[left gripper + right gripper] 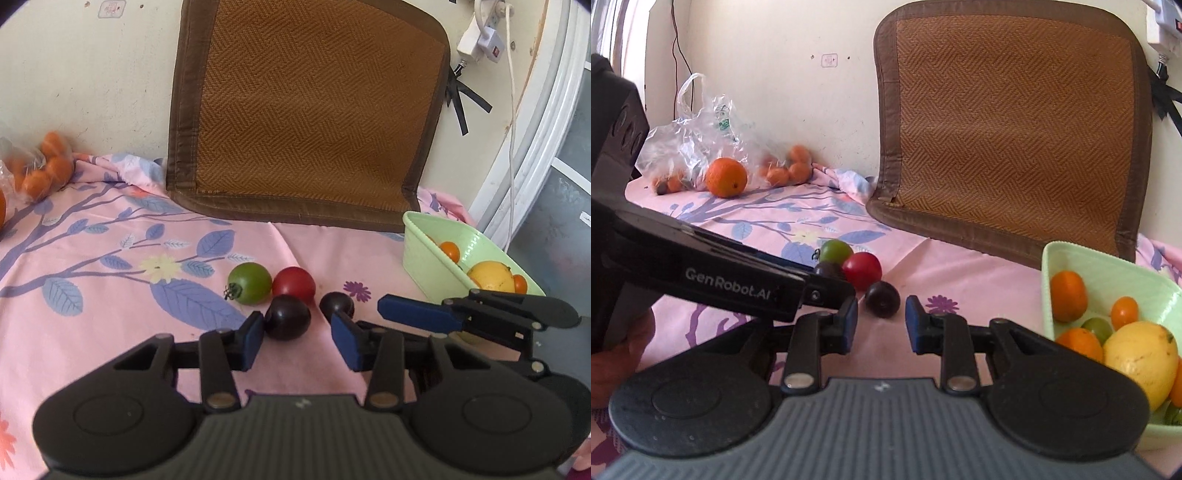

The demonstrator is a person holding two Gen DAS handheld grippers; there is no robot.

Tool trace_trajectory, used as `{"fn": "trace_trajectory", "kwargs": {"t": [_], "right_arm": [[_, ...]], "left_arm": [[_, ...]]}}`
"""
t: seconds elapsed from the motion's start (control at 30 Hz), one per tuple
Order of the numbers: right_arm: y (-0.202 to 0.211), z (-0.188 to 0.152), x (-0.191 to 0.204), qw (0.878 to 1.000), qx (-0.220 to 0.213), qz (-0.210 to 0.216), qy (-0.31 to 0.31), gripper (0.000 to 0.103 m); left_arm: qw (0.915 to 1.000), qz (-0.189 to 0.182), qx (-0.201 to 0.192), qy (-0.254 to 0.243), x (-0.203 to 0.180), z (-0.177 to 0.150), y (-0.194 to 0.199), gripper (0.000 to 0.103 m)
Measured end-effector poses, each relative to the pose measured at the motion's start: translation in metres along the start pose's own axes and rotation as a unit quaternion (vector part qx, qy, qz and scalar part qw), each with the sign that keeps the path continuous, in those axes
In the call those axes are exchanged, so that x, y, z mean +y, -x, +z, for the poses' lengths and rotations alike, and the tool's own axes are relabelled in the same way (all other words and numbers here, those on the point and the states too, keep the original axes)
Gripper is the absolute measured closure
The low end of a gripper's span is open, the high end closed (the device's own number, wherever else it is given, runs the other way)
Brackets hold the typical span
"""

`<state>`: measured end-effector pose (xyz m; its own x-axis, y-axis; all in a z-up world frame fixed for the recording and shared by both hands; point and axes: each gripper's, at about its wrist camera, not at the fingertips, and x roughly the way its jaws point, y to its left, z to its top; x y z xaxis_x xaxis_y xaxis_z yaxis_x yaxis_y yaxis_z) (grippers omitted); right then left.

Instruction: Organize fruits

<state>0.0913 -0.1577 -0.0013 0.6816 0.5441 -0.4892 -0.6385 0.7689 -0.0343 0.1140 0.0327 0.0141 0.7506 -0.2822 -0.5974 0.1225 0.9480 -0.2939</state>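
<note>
Four small tomatoes lie close together on the pink floral cloth: a green one (pixel 250 283), a red one (pixel 294 283), a dark one (pixel 288 322) and a second dark one (pixel 336 303). My left gripper (pixel 297 341) is open just in front of the nearer dark tomato, whose left side is close to the left finger. My right gripper (pixel 881 325) is open just short of the other dark tomato (pixel 882 299); it also shows in the left wrist view (pixel 421 315). A light green bowl (pixel 1108 269) at right holds a yellow fruit (pixel 1143 354) and several small orange tomatoes.
A brown woven mat (pixel 314 110) leans on the back wall. At the back left a clear plastic bag (pixel 690 133), an orange (pixel 726 177) and small orange fruits (pixel 792 168) lie. A power strip with cable (pixel 487 33) hangs at upper right. The bowl (pixel 436 254) stands near the table's right edge.
</note>
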Motion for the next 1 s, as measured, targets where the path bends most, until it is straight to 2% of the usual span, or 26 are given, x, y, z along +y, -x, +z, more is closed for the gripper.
{"fn": "trace_trajectory", "kwargs": {"t": [0.07, 0.37, 0.43, 0.57, 0.8, 0.9, 1.0], "right_arm": [[-0.004, 0.002, 0.001, 1.000, 0.003, 0.002, 0.004, 0.072], [-0.023, 0.008, -0.009, 0.999, 0.036, 0.017, -0.025, 0.072], [-0.024, 0.007, -0.008, 0.999, 0.038, 0.021, -0.026, 0.078], [-0.008, 0.003, -0.005, 0.999, 0.020, 0.022, -0.038, 0.078], [0.042, -0.010, -0.009, 0.998, -0.017, 0.008, -0.061, 0.078], [0.066, -0.016, -0.017, 0.997, -0.047, -0.014, -0.066, 0.078], [0.088, -0.021, -0.030, 0.993, -0.079, -0.054, -0.073, 0.078]], "left_arm": [[0.9999, -0.008, 0.001, 0.011, 0.005, 0.001, 0.000, 0.075], [0.9992, -0.022, -0.009, 0.034, 0.012, -0.005, 0.021, 0.075], [0.9992, -0.019, -0.008, 0.034, 0.012, -0.007, 0.023, 0.075], [0.9990, -0.023, -0.005, 0.037, 0.009, -0.010, 0.028, 0.075], [0.9983, -0.054, -0.014, 0.012, -0.018, -0.010, 0.046, 0.075], [0.9971, -0.074, -0.018, 0.000, -0.034, -0.006, 0.049, 0.075], [0.9954, -0.093, -0.021, -0.011, -0.052, 0.001, 0.047, 0.075]]}}
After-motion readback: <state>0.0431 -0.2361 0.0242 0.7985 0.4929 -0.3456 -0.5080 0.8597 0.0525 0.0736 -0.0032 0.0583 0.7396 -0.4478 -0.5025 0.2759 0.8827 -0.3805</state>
